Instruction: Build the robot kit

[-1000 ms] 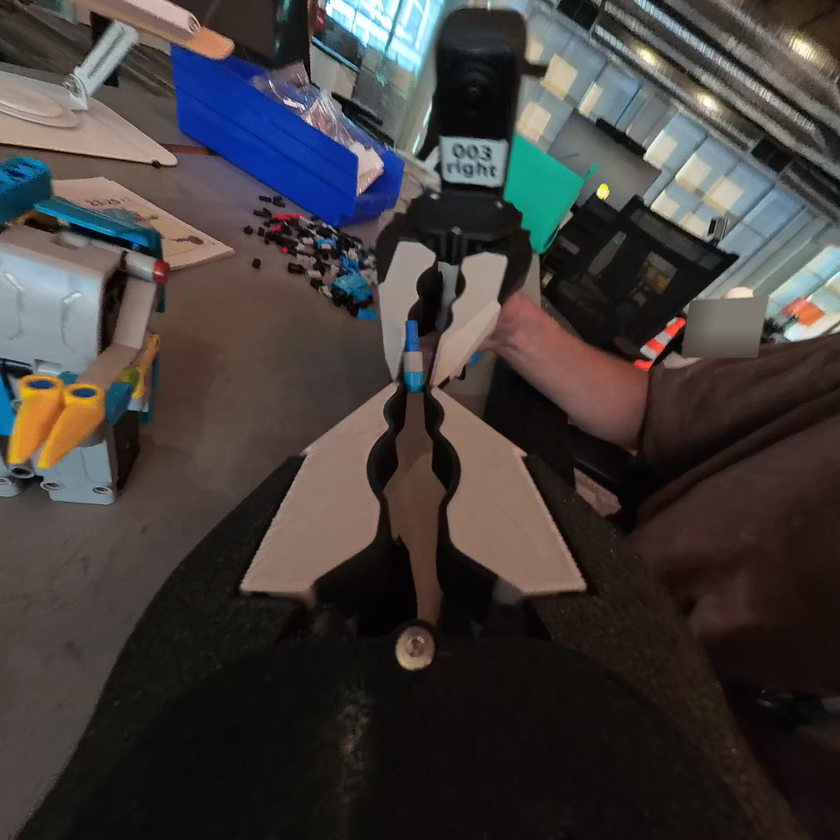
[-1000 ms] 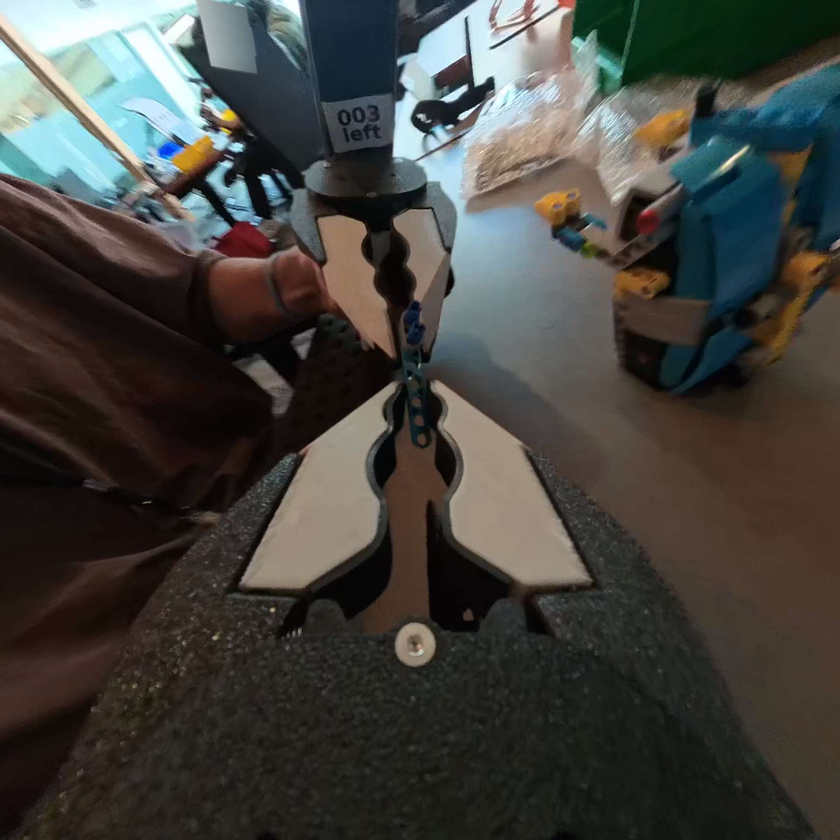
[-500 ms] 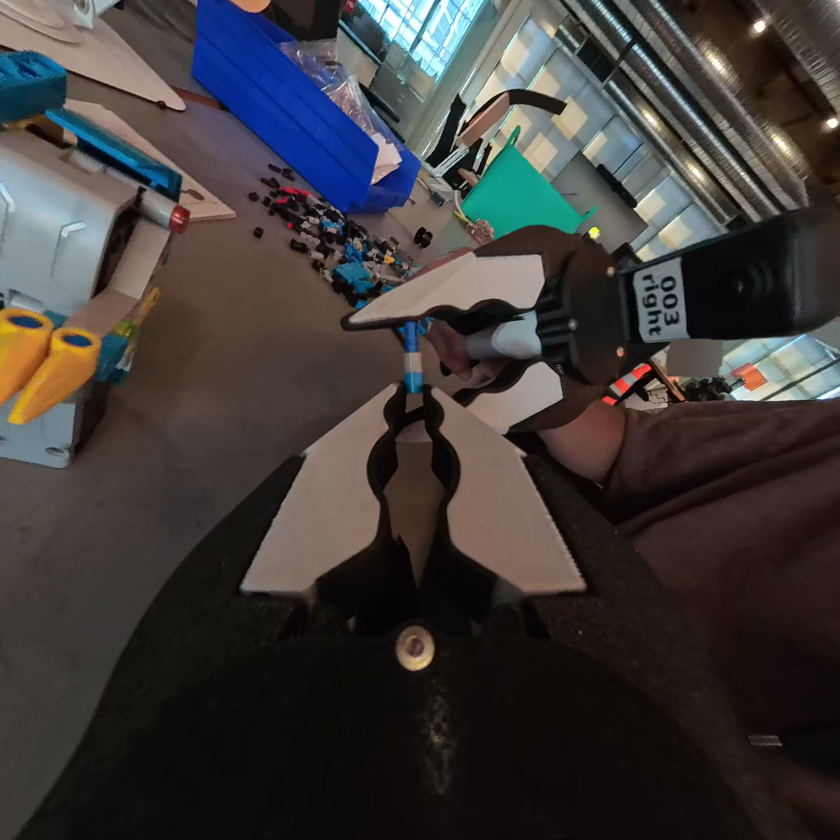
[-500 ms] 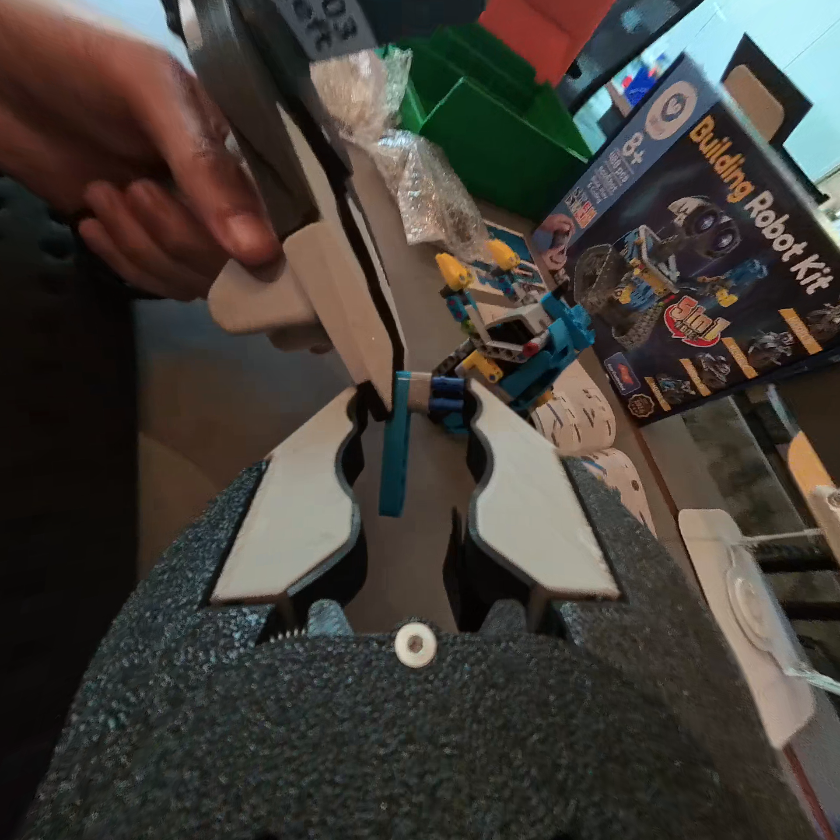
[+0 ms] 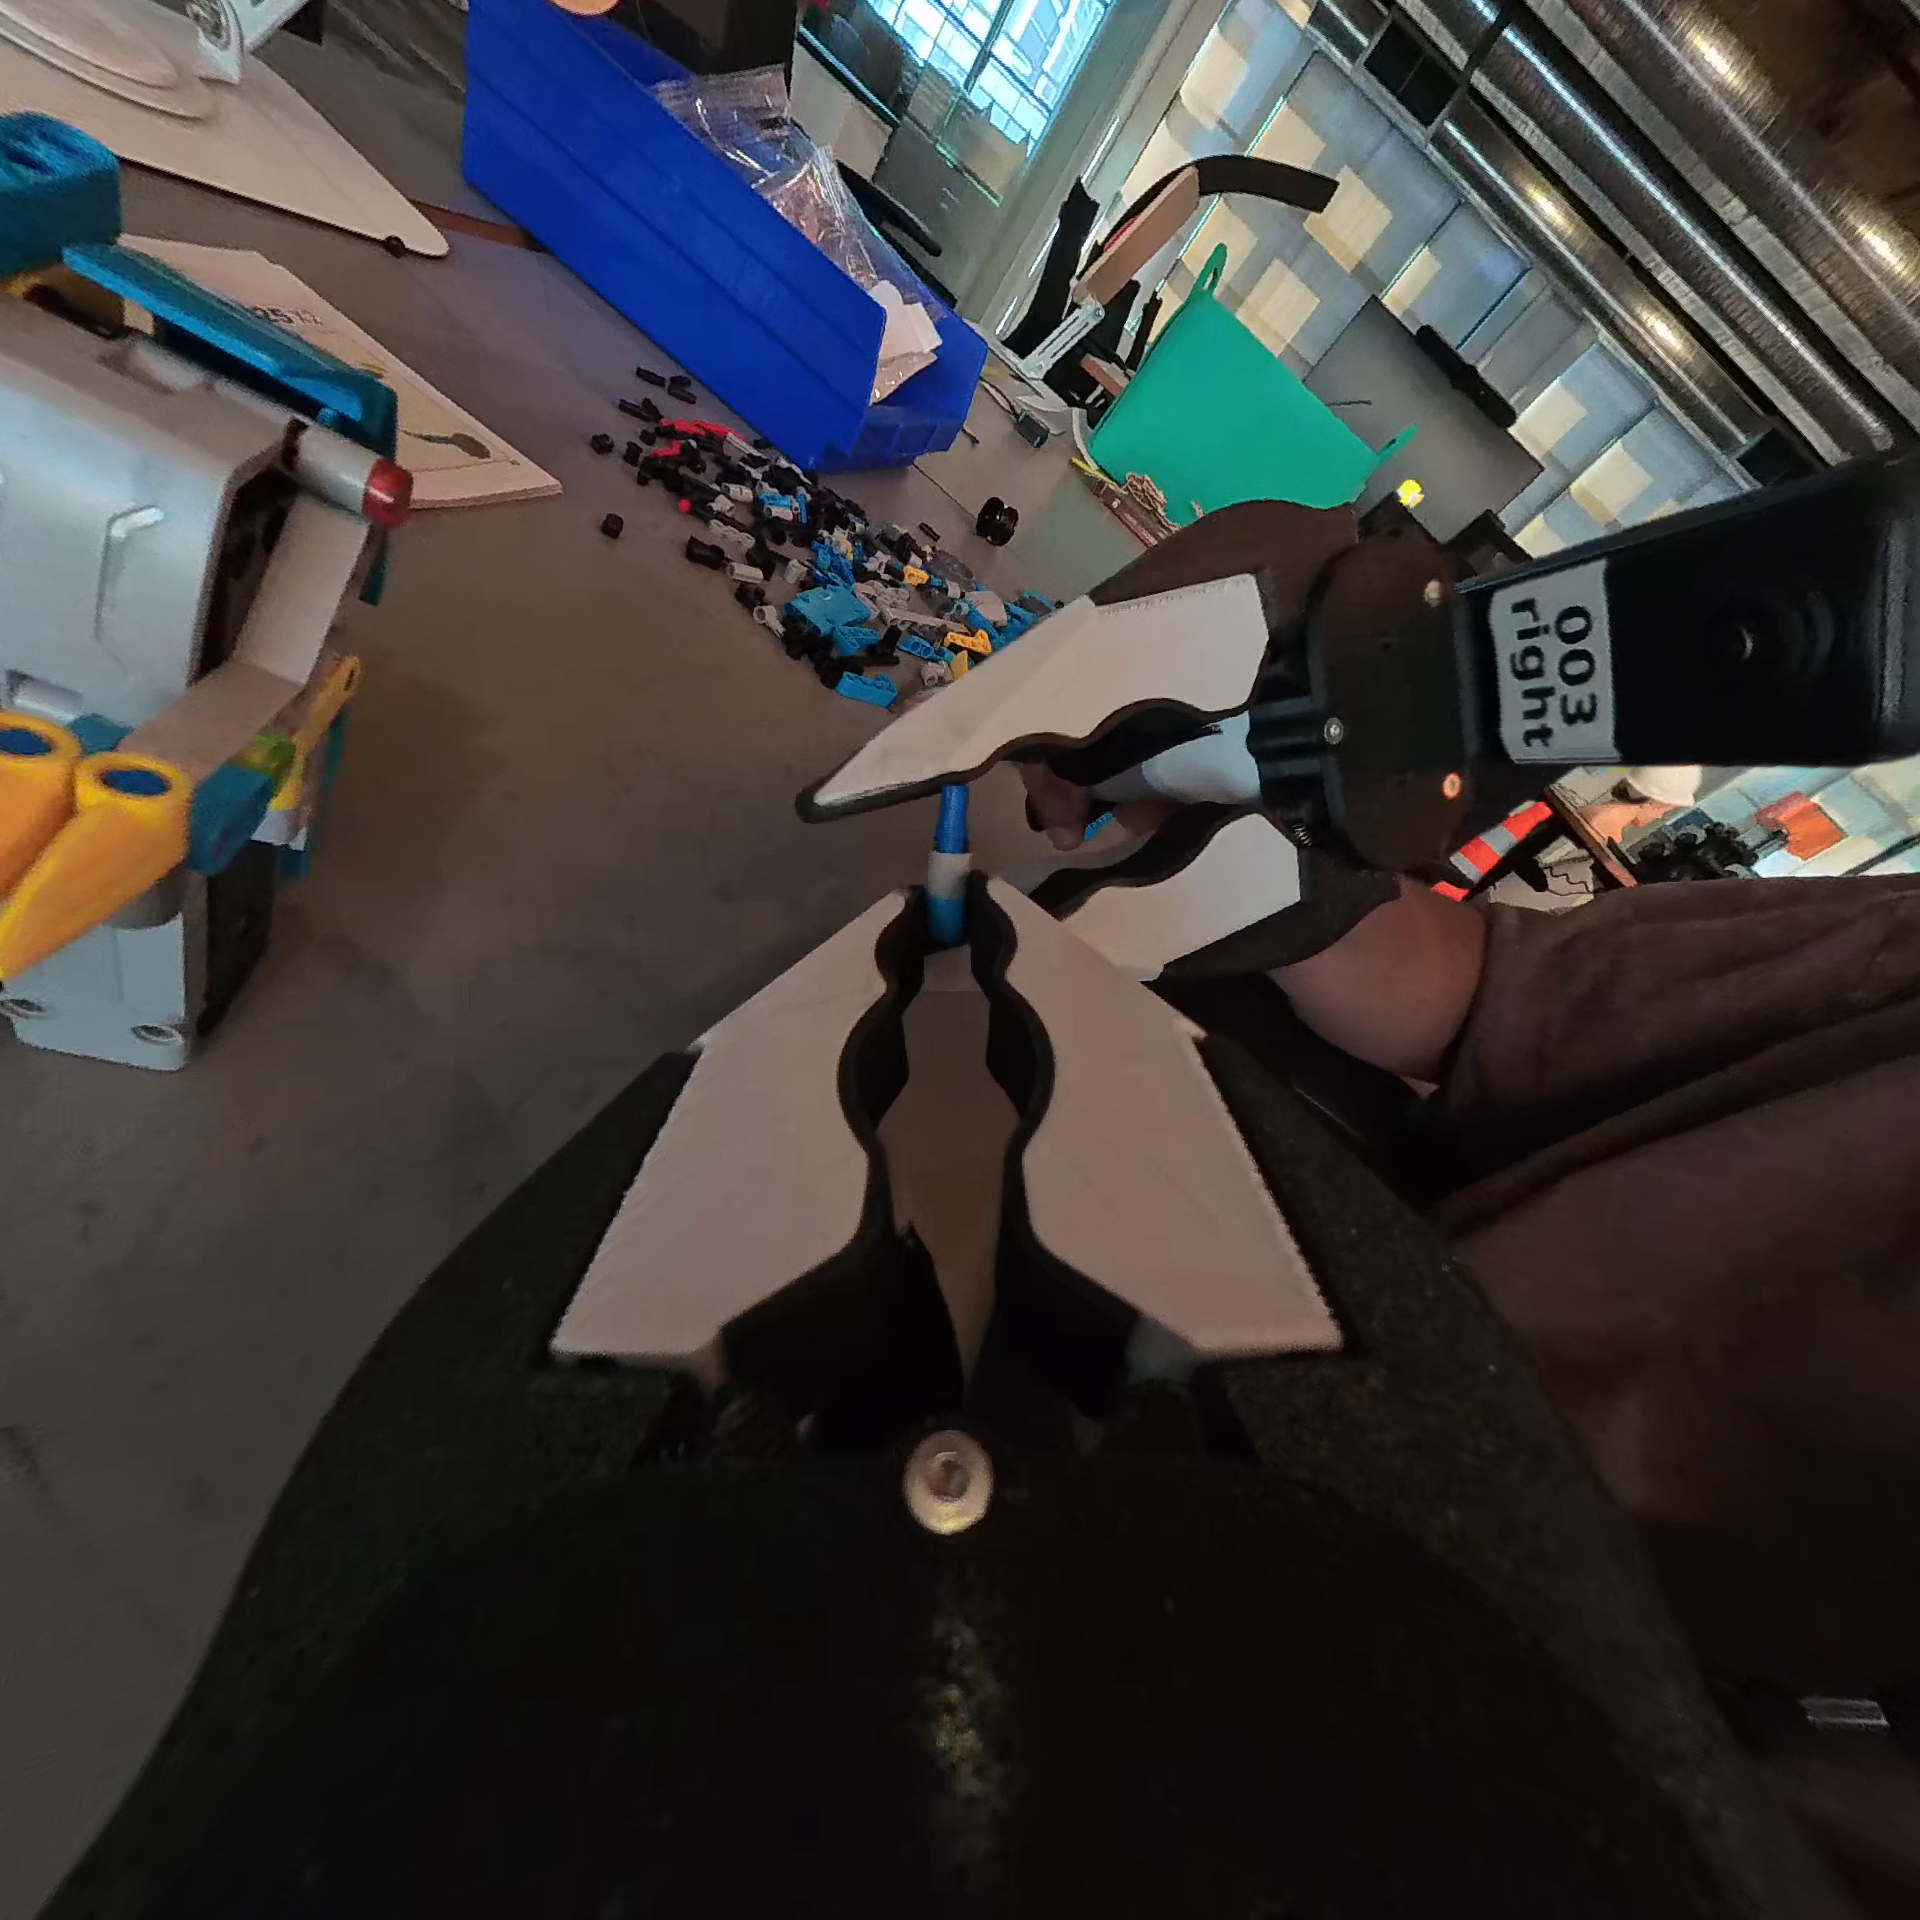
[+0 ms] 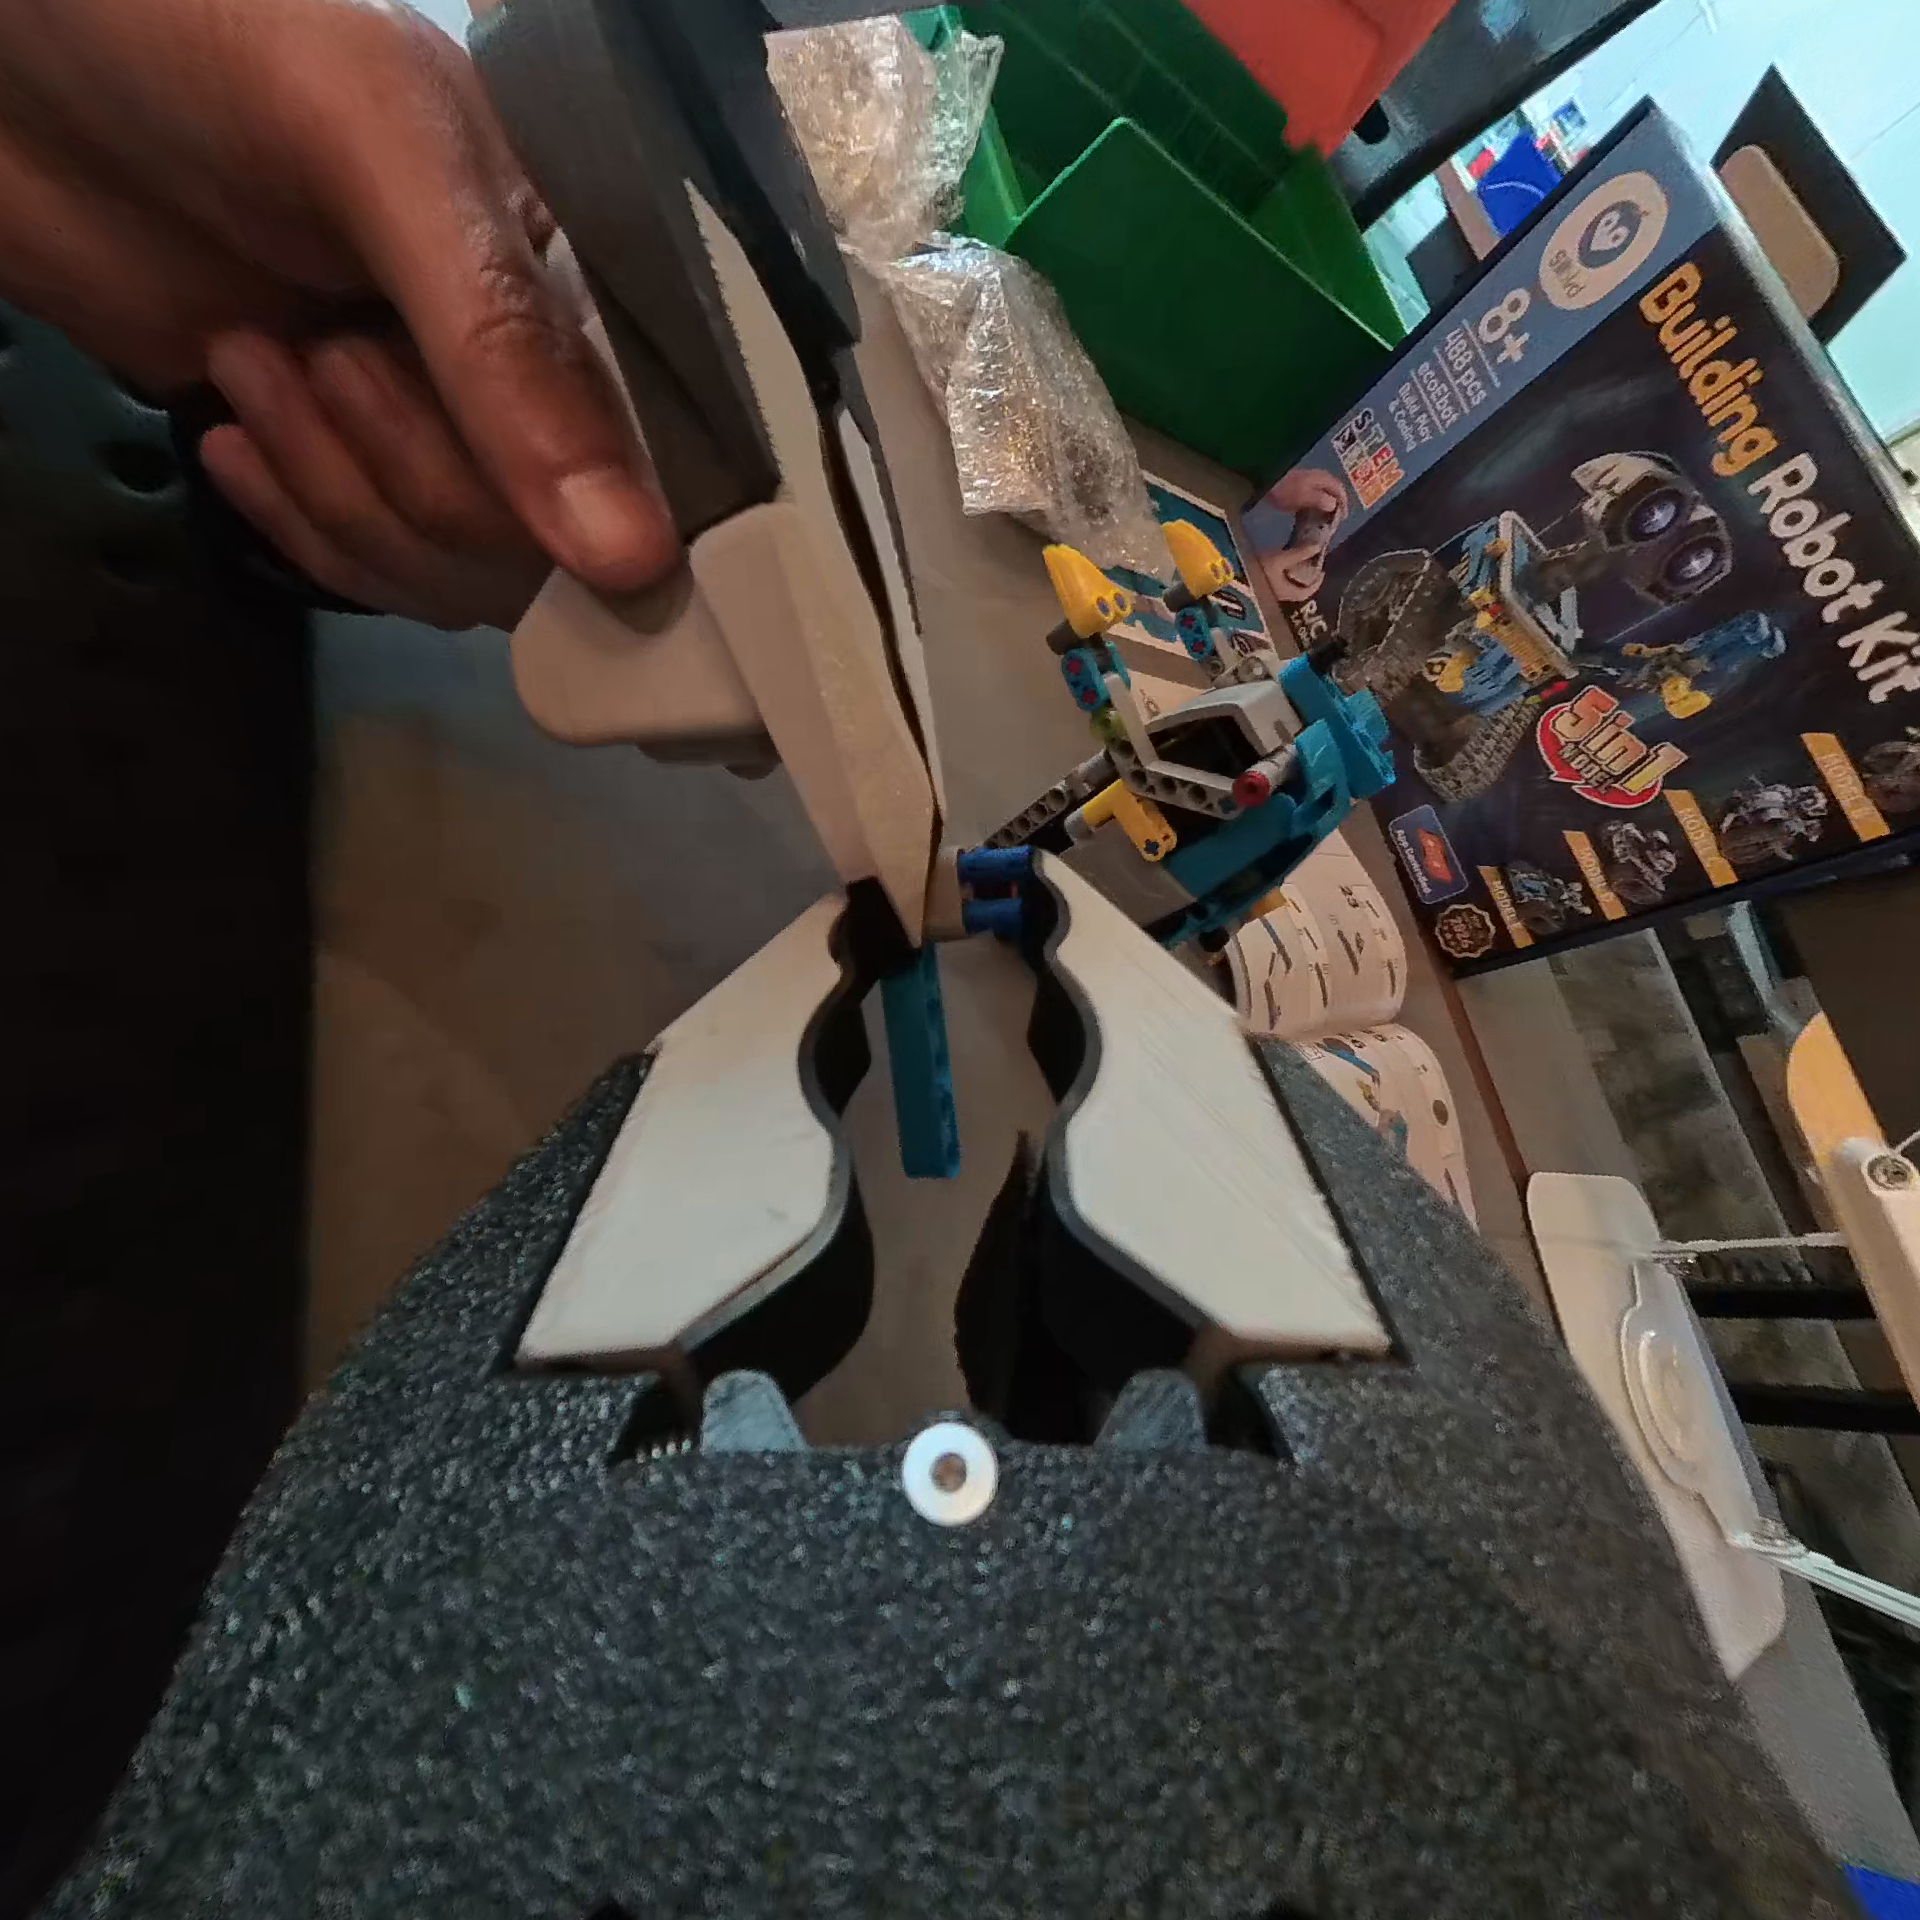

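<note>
Midair, left tongs (image 5: pixel 948 902) pinch a blue pin assembly (image 5: pixel 949 871); right tongs (image 6: pixel 951 902) bracket it, parted.

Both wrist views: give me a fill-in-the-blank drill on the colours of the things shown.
1. The left claw is shut on a beam bearing ___ pins.
2. Behind the kit box stand ___ bins.
3. The model carries two ___ cones.

Missing words: blue; green; yellow
</note>
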{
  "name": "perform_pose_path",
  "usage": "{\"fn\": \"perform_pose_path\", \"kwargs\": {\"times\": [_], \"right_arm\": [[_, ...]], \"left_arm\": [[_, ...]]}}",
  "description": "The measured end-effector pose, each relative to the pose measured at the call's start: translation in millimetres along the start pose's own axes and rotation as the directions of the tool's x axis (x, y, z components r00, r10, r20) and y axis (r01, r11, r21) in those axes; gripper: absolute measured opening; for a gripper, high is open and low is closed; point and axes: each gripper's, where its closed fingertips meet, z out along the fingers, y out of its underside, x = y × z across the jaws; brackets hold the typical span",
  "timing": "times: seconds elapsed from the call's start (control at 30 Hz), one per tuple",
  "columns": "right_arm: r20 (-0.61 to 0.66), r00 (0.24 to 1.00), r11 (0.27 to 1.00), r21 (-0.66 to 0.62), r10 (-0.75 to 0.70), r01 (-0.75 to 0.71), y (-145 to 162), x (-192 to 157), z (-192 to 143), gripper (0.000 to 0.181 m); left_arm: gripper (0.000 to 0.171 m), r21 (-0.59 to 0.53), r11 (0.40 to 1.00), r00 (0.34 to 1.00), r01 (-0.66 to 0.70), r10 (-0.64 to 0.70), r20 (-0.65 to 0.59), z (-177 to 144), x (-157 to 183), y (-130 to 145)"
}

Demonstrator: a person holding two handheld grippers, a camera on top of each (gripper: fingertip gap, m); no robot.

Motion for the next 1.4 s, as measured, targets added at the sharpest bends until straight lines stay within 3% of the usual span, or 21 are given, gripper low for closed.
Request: {"fn": "perform_pose_path", "kwargs": {"times": [0.13,0.3,0.5,0.7,0.9,1.07,1.17,1.27,1.4], "right_arm": [[-0.004,0.999,0.999,0.012,0.032,-0.032,3.4,5.0,3.8,0.031],[-0.146,0.985,0.995,-0.036,-0.093,0.088,7.4,12.2,6.0,0.045],[-0.082,0.992,0.992,-0.084,-0.096,0.089,14.0,-0.8,15.3,0.034],[-0.074,0.994,0.993,-0.090,-0.084,0.077,12.3,-1.5,15.5,0.028],[-0.098,0.990,0.993,-0.079,-0.099,0.091,9.3,0.8,14.4,0.027],[-0.098,0.995,0.997,-0.078,0.001,-0.008,12.7,3.8,21.5,0.030],[-0.119,0.993,0.994,-0.105,0.002,-0.015,19.4,8.1,20.4,0.041],[-0.083,0.996,0.994,-0.106,0.010,-0.019,20.4,2.7,21.0,0.029],[-0.058,0.998,0.992,-0.126,-0.035,0.027,22.1,0.1,21.0,0.027]], "left_arm": [[0.006,-0.003,0.999,0.999,0.035,-0.035,0.030,1.1,-6.2,-1.9],[0.006,-0.019,0.991,0.990,0.134,-0.133,0.045,0.3,-16.6,2.7],[0.006,-0.083,0.989,0.992,0.124,-0.121,0.044,5.5,-15.4,13.2],[0.006,-0.068,0.991,0.992,0.119,-0.117,0.037,4.5,-14.8,10.8],[0.006,-0.053,0.995,0.996,0.088,-0.087,0.037,3.3,-13.3,7.7],[0.006,-0.030,0.991,0.990,0.130,-0.129,0.059,1.8,-21.6,5.5],[0.006,-0.022,0.987,0.986,0.159,-0.157,0.053,0.3,-24.5,5.9],[0.006,-0.035,0.987,0.987,0.156,-0.155,0.044,1.8,-23.0,7.7],[0.006,-0.042,0.986,0.987,0.161,-0.160,0.032,2.7,-21.7,9.4]]}}
